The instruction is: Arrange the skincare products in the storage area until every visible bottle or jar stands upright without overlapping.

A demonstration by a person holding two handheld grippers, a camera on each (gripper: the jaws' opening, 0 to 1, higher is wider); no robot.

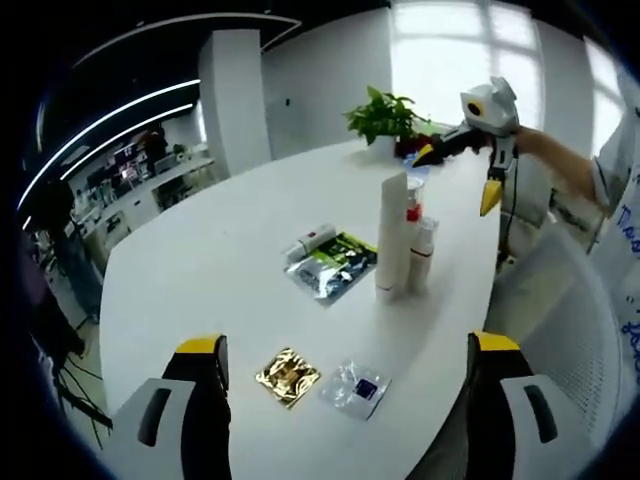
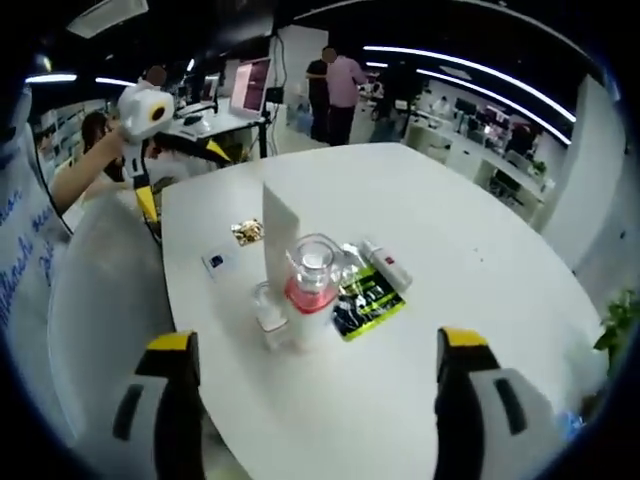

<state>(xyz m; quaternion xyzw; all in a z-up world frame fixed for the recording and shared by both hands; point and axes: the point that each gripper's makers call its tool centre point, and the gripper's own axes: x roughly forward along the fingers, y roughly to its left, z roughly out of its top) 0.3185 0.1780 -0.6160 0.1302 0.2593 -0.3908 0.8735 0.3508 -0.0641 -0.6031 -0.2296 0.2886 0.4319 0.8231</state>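
Note:
Three skincare items stand upright and close together on the white table [image 1: 200,260]: a tall white bottle [image 1: 392,235] [image 2: 282,235], a shorter bottle with a red band [image 1: 422,255] [image 2: 310,295], and a small clear jar [image 2: 268,305]. A white tube [image 1: 310,242] [image 2: 385,263] lies flat beside a green-black sachet [image 1: 335,265] [image 2: 368,295]. My left gripper [image 1: 347,345] [image 2: 181,178] is open at the table's near edge. My right gripper [image 2: 314,340] [image 1: 457,176] is open too, held above the opposite edge. Neither touches anything.
A gold sachet [image 1: 287,376] [image 2: 246,232] and a clear sachet with a blue patch [image 1: 355,388] [image 2: 215,262] lie flat near the left gripper. A potted plant [image 1: 383,115] stands at the table's end. A mesh chair [image 1: 560,320] is alongside. People [image 2: 335,85] stand by distant desks.

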